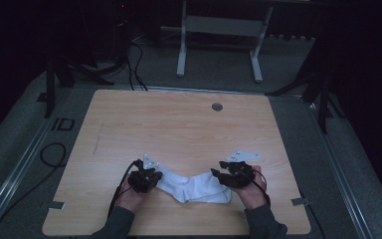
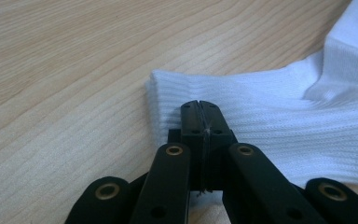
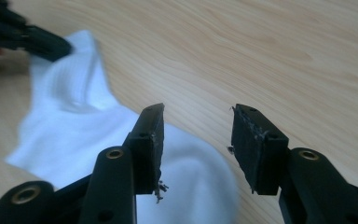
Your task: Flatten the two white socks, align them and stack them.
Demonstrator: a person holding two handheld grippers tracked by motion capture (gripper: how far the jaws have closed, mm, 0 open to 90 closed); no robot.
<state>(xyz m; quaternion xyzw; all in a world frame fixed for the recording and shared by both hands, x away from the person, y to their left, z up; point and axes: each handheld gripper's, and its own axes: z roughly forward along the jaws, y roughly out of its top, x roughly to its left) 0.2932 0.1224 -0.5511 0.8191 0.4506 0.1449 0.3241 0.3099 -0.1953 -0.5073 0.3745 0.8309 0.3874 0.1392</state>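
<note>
High view: looked forward and down from above the person's side onto the light wooden table [image 1: 179,124], far off.
Left gripper view: rode close, along its black jaws.
Right gripper view: likewise close.
Shared: the white ribbed cotton sock [image 1: 191,186] [image 2: 270,126] [image 3: 74,135].

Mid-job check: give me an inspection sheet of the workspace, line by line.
Surface: wooden table, a round grommet near its far edge.
Job's things: white sock lying flat near the front edge.
Clutter: nothing seen.
Grippers: left gripper shut, jaws over the sock's ribbed cuff; whether they pinch it I cannot tell. Right gripper open above the toe end.
Cables: black cables on the floor, left of the table.
Surroundings: dark room, grey table frame behind.
</note>
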